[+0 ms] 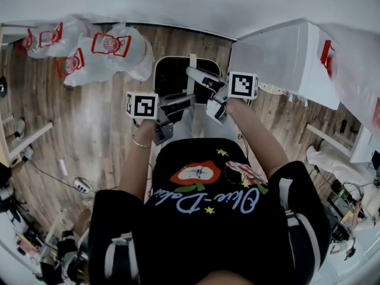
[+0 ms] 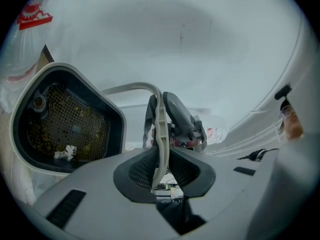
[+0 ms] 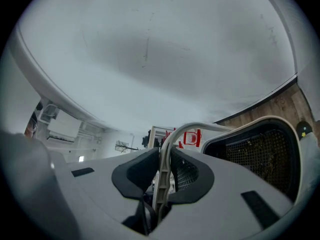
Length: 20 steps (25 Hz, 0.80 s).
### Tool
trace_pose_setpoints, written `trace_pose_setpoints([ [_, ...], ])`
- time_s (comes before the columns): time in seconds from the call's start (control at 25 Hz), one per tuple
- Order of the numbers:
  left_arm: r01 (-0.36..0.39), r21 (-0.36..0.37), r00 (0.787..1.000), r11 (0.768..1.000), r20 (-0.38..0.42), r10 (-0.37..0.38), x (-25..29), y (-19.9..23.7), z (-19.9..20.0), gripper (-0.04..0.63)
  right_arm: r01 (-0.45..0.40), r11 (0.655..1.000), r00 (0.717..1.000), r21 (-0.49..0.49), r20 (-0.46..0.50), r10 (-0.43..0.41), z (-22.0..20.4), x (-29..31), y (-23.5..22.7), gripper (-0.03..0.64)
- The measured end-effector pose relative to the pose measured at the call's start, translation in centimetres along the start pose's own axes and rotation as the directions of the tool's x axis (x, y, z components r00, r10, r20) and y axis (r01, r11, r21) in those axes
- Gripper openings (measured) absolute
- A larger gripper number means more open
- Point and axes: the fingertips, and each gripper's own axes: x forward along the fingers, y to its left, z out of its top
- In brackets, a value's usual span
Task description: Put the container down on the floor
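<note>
Fingers (image 2: 134, 173) of left gripper (image 2: 161, 170), right gripper (image 3: 163, 176), clamped on handle (image 2: 159, 131) of container (image 2: 107, 107)

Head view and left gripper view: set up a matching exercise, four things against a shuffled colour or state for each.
Things:
1. container
2. plastic bags
3. floor
4. left hand-held gripper

Colour or state:
A. brown wood planks
B. shut on a pale handle
C. white with red print
D. dark, with mesh inside

Pairs: 1-D, 2-C, 3-A, 4-B
</note>
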Motion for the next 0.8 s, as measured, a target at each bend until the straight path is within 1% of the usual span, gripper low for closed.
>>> trace_pose_setpoints([
  [0.2, -0.011, -0.017, 0.999, 1.000, 0.046, 0.011, 0.5, 2.6, 1.7, 0.061, 0.003, 1.000, 0.999, 0.026, -0.047, -0.002, 0.9, 1.8, -2.4, 0.051],
  [0.36, -0.002, 0.007, 0.994, 1.000, 0.107, 0.001, 1.0, 6.1, 4.7, 0.061, -0.033, 0.998, 0.993, -0.048, -0.117, 0.028, 2.6, 4.8, -5.2, 0.051],
  [0.52, 0.003, -0.012, 0.985, 1.000, 0.173, -0.001, 1.5, 9.9, 6.4, 0.061, -0.008, 0.999, 0.984, -0.039, -0.180, 0.001, 2.9, 7.0, -9.1, 0.051],
  [0.6, 0.009, -0.004, 0.983, 1.000, 0.184, -0.008, 1.8, 11.2, 6.6, 0.061, -0.010, 0.999, 0.981, -0.048, -0.193, 0.000, 2.7, 7.5, -10.5, 0.051],
  [0.68, -0.002, 0.015, 0.984, 1.000, 0.178, -0.001, 2.0, 12.3, 6.5, 0.061, -0.019, 0.997, 0.980, -0.071, -0.201, 0.004, 2.5, 7.7, -11.4, 0.051],
  [0.8, -0.011, 0.028, 0.986, 1.000, 0.164, 0.007, 2.3, 14.5, 6.4, 0.061, -0.005, 0.997, 0.976, -0.076, -0.215, -0.012, 2.1, 8.3, -13.5, 0.051],
])
